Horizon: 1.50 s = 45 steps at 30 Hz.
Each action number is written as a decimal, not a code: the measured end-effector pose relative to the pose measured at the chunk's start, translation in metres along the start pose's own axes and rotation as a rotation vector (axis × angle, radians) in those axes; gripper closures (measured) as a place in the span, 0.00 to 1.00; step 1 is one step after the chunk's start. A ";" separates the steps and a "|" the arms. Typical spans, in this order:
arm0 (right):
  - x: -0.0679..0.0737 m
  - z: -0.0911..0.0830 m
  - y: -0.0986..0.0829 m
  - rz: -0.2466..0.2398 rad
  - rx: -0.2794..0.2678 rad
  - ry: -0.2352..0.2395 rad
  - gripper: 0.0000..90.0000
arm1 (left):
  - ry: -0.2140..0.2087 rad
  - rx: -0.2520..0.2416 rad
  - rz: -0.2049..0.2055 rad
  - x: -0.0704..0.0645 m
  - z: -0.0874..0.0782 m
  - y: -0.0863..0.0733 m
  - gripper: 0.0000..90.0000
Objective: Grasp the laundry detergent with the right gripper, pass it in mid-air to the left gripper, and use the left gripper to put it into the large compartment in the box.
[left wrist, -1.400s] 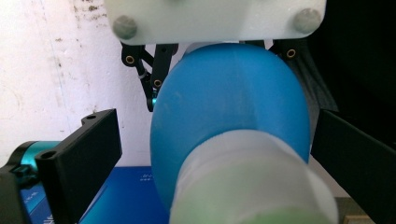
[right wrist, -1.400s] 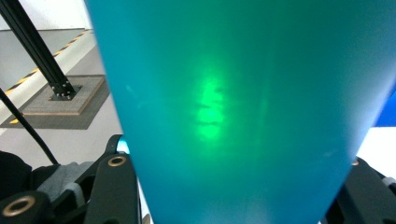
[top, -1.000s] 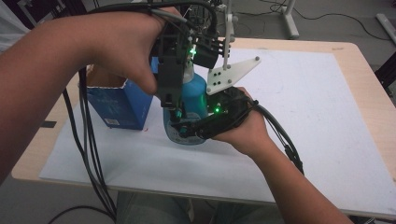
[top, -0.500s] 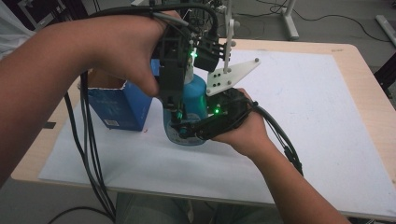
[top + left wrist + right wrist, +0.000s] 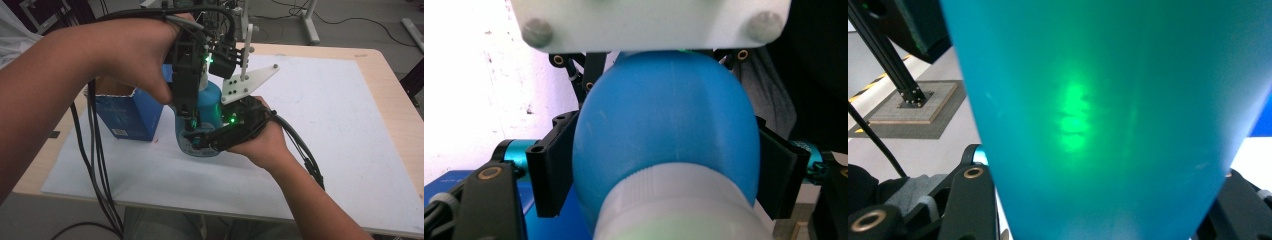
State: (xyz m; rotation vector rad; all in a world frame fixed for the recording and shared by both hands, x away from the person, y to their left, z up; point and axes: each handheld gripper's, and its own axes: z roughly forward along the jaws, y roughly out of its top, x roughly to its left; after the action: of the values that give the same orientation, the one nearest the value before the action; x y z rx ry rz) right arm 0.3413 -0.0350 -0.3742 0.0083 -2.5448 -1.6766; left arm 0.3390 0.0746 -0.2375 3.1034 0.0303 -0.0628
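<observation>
A teal-blue bottle (image 5: 210,107) with a white neck stands on the white sheet (image 5: 325,125) near the table's middle. My right gripper (image 5: 202,142) comes in from the right and is shut on the bottle's lower body. In the right gripper view the bottle (image 5: 1098,115) lies tight between the two jaws of the right gripper (image 5: 1103,210). My left gripper (image 5: 192,127) points straight down over the bottle. In the left gripper view its black pads (image 5: 549,165) press both sides of the bottle's shoulder (image 5: 664,130), just past the white cap.
An open blue carton (image 5: 127,112) stands just left of the bottle, close to the left hand. The right gripper's white three-cornered plate (image 5: 245,82) sticks up beside the bottle. Black cables (image 5: 97,165) hang over the table's front left edge. The wooden table (image 5: 395,100) borders the sheet.
</observation>
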 end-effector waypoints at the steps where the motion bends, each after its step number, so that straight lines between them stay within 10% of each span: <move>1: 0.000 0.000 0.000 0.001 0.000 0.000 0.50 | 0.000 0.001 -0.003 0.000 0.000 0.000 0.27; 45: -0.001 0.000 0.000 -0.002 0.004 -0.018 0.51 | 0.015 0.012 -0.001 0.001 0.001 0.002 0.43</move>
State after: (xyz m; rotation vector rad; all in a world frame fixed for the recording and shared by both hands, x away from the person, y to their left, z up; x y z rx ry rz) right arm 0.3423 -0.0349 -0.3749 -0.0040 -2.5618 -1.6804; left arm 0.3397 0.0724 -0.2382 3.1158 0.0318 -0.0405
